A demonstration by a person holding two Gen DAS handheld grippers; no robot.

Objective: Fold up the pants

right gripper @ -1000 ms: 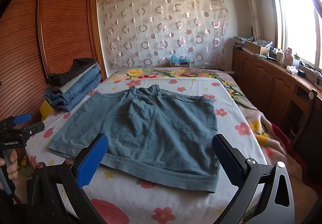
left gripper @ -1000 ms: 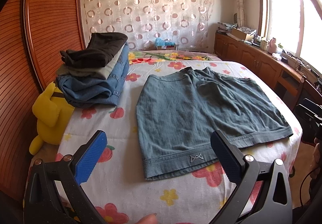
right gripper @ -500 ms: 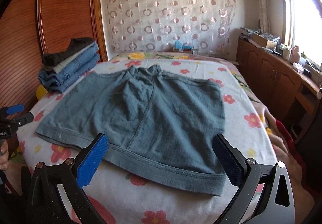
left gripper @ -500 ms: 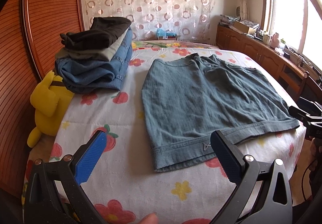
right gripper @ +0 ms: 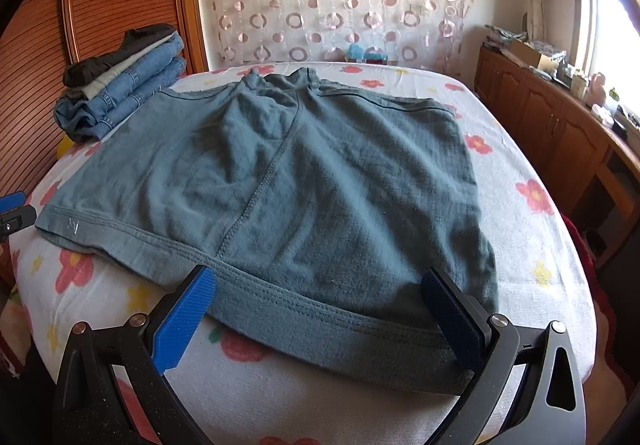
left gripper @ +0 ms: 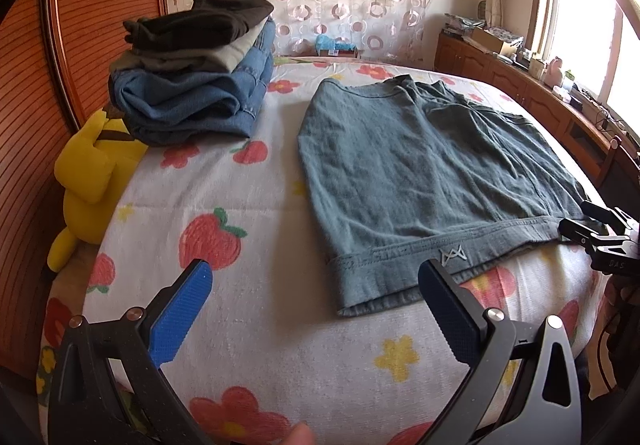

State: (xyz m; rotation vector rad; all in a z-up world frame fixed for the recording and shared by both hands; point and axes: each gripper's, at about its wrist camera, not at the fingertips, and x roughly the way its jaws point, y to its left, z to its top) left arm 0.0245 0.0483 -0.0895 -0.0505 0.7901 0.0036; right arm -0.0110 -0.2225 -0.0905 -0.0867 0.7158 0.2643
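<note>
A: Where do we find the pants?

B: The grey-blue pants (right gripper: 304, 181) lie spread flat on the bed (left gripper: 248, 329), on its white flower-print sheet. Their waistband runs along the near edge, and we can see a small stitched logo (left gripper: 452, 253) on it toward the left corner.

A: And our 2 claws?

B: The left claw (left gripper: 316, 311) has its jaws spread wide with nothing between them. It hangs over bare sheet just in front of the waistband's left corner, and its right blue pad (left gripper: 448, 319) sits close to that hem without gripping it. The right claw (right gripper: 320, 317) also stands wide apart. From its own view the waistband's right part shows between its 2 pads, but we cannot tell whether the fingers touch the cloth; nothing is pinched.

A: Do we see one claw from the other camera?

B: Yes. The left view catches the right claw (left gripper: 600, 237) at the far right edge, next to the pants' right corner. The right view shows only a sliver of the left one (right gripper: 14, 213) at the left edge.

A: What else is on the bed?

B: A stack of folded clothes (left gripper: 196, 73) sits at the far left, jeans under a pale piece and a dark one. A yellow plush toy (left gripper: 90, 173) is wedged beside the bed below that stack. A finger (left gripper: 298, 437) shows at the bottom of the left view.
</note>
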